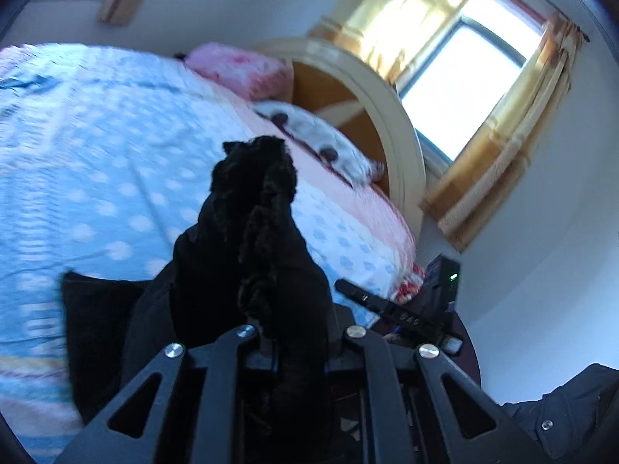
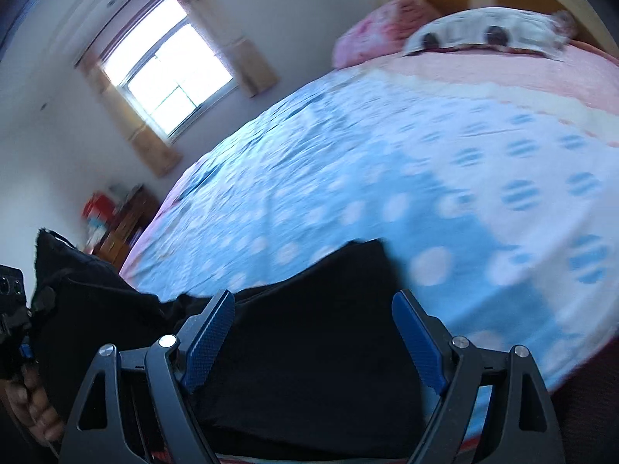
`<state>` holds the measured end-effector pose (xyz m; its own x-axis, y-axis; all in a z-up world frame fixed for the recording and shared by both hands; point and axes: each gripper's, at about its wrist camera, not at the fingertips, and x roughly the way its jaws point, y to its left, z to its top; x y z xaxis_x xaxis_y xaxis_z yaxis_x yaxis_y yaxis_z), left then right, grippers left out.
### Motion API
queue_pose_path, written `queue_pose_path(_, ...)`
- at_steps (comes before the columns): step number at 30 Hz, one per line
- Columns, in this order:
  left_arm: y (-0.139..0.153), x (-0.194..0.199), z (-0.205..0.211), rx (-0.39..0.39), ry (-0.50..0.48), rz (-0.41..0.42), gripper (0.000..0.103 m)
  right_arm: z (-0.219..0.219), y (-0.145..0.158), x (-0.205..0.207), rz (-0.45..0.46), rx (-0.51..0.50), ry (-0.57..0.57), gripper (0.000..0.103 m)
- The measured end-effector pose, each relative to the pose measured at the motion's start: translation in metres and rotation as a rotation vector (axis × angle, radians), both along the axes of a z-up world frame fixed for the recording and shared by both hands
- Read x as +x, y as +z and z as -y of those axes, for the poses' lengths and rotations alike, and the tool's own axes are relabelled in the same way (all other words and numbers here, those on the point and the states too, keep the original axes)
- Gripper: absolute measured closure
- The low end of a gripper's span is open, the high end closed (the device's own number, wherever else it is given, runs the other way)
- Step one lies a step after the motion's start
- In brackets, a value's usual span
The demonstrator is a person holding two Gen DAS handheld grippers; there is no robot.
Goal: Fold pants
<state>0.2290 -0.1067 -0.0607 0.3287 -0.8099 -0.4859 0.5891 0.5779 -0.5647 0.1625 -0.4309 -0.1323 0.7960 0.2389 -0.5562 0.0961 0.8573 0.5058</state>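
One pair of black fabric pants (image 2: pixel 309 348) is draped on the blue dotted bedsheet (image 2: pixel 348 178), a bunched edge pinched in the left claw (image 1: pixel 271 332). Beneath the spread right claw (image 2: pixel 313 332), the opposite edge should be gripped before folding evenly.

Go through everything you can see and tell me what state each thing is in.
Left tongs: shut on the pants, bunched fabric sticking up.
Right tongs: open, over the pants, holding nothing.
Pants: black, partly lying on the bed, partly lifted.
Bed: covered by a spotted blue sheet.
Curtains: drawn open.
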Motion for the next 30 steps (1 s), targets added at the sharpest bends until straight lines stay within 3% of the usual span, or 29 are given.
queue_pose_path(5,-0.030,0.010,0.056,0.074,-0.056,-0.039,0.089,0.028,0.003,-0.013,0.018,-0.004,-0.068,0.018)
queue_pose_path(8,-0.053,0.019,0.086,0.125,-0.062,-0.093,0.079,0.038,-0.001,-0.013,0.017,0.003,-0.093,0.018)
queue_pose_path(11,-0.063,0.024,0.096,0.075,-0.081,-0.177,0.079,0.046,-0.008,-0.011,-0.002,0.012,-0.102,0.018)
queue_pose_path(12,-0.059,0.021,0.096,0.066,-0.075,-0.154,0.076,0.048,-0.010,-0.011,-0.005,0.017,-0.106,0.018)
queue_pose_path(14,-0.047,0.012,0.095,0.087,-0.065,-0.072,0.062,0.048,-0.012,-0.011,-0.005,0.010,-0.114,0.018)
queue_pose_path(16,-0.036,0.005,0.087,0.132,-0.028,0.018,0.037,0.048,-0.012,-0.012,0.004,0.000,-0.118,0.018)
queue_pose_path(17,-0.033,0.001,0.082,0.163,-0.004,0.064,0.034,0.046,-0.011,-0.013,0.013,-0.002,-0.113,0.018)
queue_pose_path(21,-0.040,-0.014,0.053,0.365,0.136,0.202,0.033,0.016,0.003,-0.015,0.055,-0.070,0.013,0.018)
queue_pose_path(23,-0.051,-0.019,0.032,0.432,0.192,0.204,0.030,-0.013,0.010,-0.017,0.081,-0.147,0.121,0.018)
queue_pose_path(26,-0.074,-0.025,-0.002,0.458,0.258,0.162,0.029,-0.052,0.009,-0.018,0.056,-0.265,0.263,0.021)
queue_pose_path(27,-0.081,-0.027,-0.010,0.464,0.269,0.156,0.029,-0.059,0.005,-0.016,0.030,-0.292,0.292,0.028)
queue_pose_path(30,-0.095,-0.032,-0.026,0.459,0.294,0.130,0.029,-0.064,-0.016,-0.005,-0.097,-0.341,0.380,0.030)
